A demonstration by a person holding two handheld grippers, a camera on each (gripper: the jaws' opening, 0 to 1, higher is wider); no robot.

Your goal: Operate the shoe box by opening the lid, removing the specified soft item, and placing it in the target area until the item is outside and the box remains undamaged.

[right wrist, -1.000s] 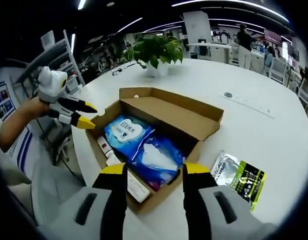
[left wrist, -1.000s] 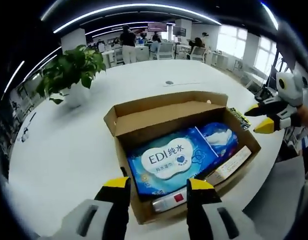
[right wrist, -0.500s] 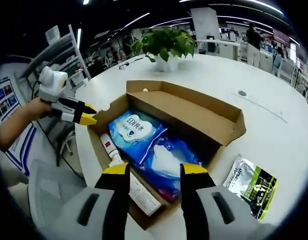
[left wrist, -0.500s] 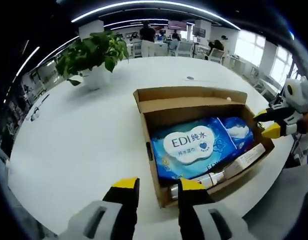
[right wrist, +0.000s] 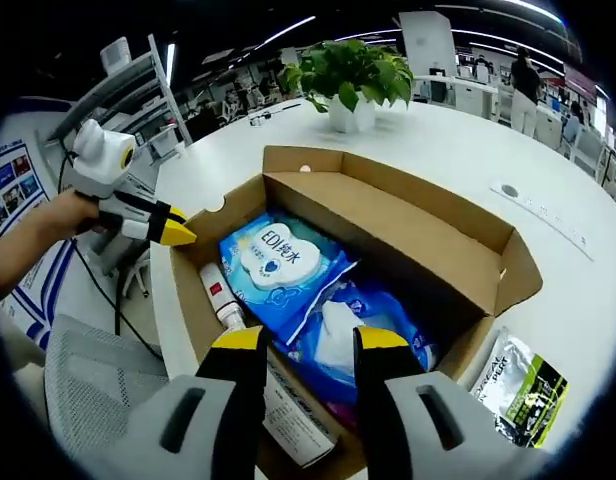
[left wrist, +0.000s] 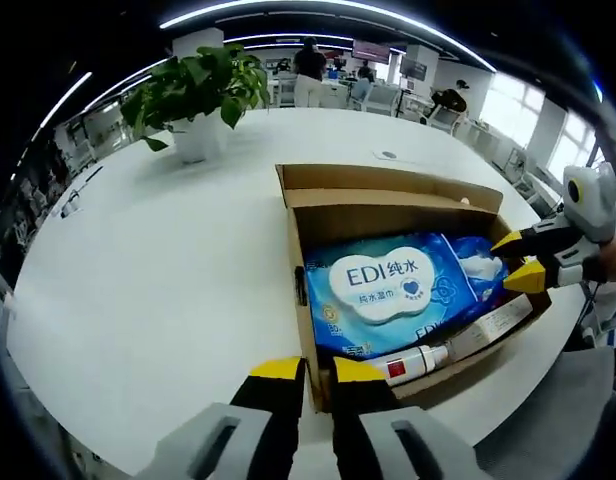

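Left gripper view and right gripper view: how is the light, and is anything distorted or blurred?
Left gripper view: bright, even ceiling light, fisheye bending the white table edge, wet wipes pack print sharp. Right gripper view: same light, cardboard box walls bowed, people behind small and soft.

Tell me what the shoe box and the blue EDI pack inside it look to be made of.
The shoe box looks like plain brown cardboard with a matte finish: its walls and folded lid are dull, with raw-looking cut edges. The blue EDI pack looks like soft glossy plastic film: it catches highlights and wrinkles at its edges, probably a wet-wipe pouch.
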